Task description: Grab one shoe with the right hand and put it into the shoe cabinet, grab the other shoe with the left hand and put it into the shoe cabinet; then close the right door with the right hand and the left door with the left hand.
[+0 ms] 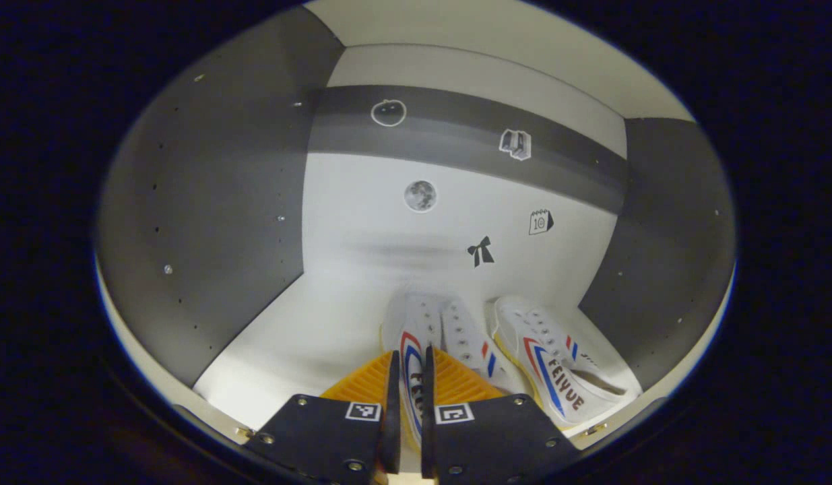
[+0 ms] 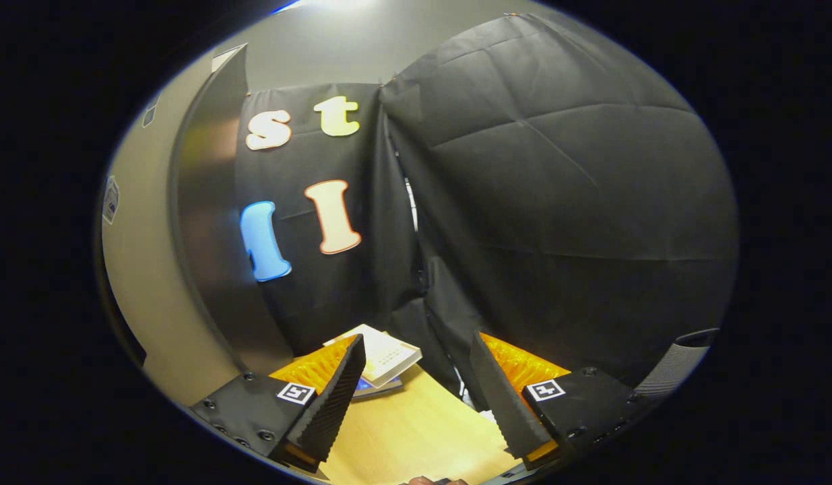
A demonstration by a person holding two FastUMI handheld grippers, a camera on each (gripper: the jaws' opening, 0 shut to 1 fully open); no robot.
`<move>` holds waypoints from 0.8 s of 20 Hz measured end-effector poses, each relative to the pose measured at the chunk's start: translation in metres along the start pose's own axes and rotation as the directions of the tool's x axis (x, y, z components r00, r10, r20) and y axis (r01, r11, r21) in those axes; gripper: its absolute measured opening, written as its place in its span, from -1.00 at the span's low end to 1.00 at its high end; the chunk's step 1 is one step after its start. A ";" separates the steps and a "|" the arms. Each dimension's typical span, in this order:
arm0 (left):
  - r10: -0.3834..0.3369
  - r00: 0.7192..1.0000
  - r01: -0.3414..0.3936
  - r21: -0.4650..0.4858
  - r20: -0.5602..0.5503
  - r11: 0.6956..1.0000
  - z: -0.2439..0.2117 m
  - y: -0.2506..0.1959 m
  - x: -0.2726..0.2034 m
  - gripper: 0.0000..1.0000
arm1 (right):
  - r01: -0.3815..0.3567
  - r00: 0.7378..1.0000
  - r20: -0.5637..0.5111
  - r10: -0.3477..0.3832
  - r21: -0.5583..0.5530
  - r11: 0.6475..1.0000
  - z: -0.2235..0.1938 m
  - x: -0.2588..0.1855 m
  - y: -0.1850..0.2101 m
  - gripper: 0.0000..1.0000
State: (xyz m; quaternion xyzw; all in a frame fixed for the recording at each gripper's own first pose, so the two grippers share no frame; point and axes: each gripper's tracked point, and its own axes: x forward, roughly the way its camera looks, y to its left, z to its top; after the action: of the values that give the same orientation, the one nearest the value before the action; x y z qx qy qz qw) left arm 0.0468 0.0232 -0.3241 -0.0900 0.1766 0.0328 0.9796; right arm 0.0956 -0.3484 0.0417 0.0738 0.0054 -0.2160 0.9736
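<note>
In the left gripper view I look into the shoe cabinet [image 1: 274, 337], which has a white floor and grey side walls. Two white shoes with red and blue stripes stand side by side on its floor. My left gripper [image 1: 410, 353] is shut on the side wall of the left shoe [image 1: 429, 320], which shows between the narrow fingers. The other shoe [image 1: 557, 364] sits just to its right, close to the right wall. In the right gripper view my right gripper [image 2: 416, 353] is open with nothing between its fingers, above a wooden table [image 2: 416, 424].
The cabinet's white back wall [image 1: 389, 222] carries small stickers and a grey band. In the right gripper view a grey cabinet door [image 2: 207, 236] stands open at the left. A white box on a book [image 2: 385, 360] lies on the table by the black cloth wall.
</note>
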 end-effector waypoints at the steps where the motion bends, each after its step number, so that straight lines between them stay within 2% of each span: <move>1: -0.013 0.999 0.013 -0.001 0.034 1.000 0.010 0.001 -0.006 -0.68 | -0.009 1.000 0.004 0.009 -0.017 1.000 0.002 0.001 0.000 0.96; 4: -0.036 0.992 0.029 0.062 0.117 0.998 0.037 -0.002 -0.051 0.76 | -0.039 0.999 0.025 0.040 -0.036 0.999 0.010 -0.005 0.011 0.96; 8: -0.075 0.977 0.034 0.200 0.200 0.979 0.061 -0.011 -0.119 0.94 | -0.075 0.995 0.062 0.077 -0.026 0.997 0.027 -0.026 0.021 0.96; 10: -0.095 0.963 0.030 0.249 0.253 0.968 0.075 -0.019 -0.158 0.79 | -0.089 0.993 0.075 0.091 -0.032 0.996 0.035 -0.040 0.023 0.96; 12: -0.125 0.944 0.043 0.265 0.305 0.963 0.083 -0.028 -0.203 0.79 | -0.102 0.992 0.076 0.104 -0.034 0.994 0.040 -0.054 0.025 0.96; 16: -0.150 0.925 0.063 0.249 0.350 0.966 0.073 -0.031 -0.278 0.79 | -0.138 0.985 0.098 0.143 -0.049 0.989 0.058 -0.080 0.032 0.96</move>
State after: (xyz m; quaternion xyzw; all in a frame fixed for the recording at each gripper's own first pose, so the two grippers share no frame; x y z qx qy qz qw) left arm -0.1858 -0.0028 -0.1534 0.0241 -0.0114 -0.0256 0.9993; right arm 0.0350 -0.2943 0.1067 0.0425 -0.0448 -0.1500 0.9868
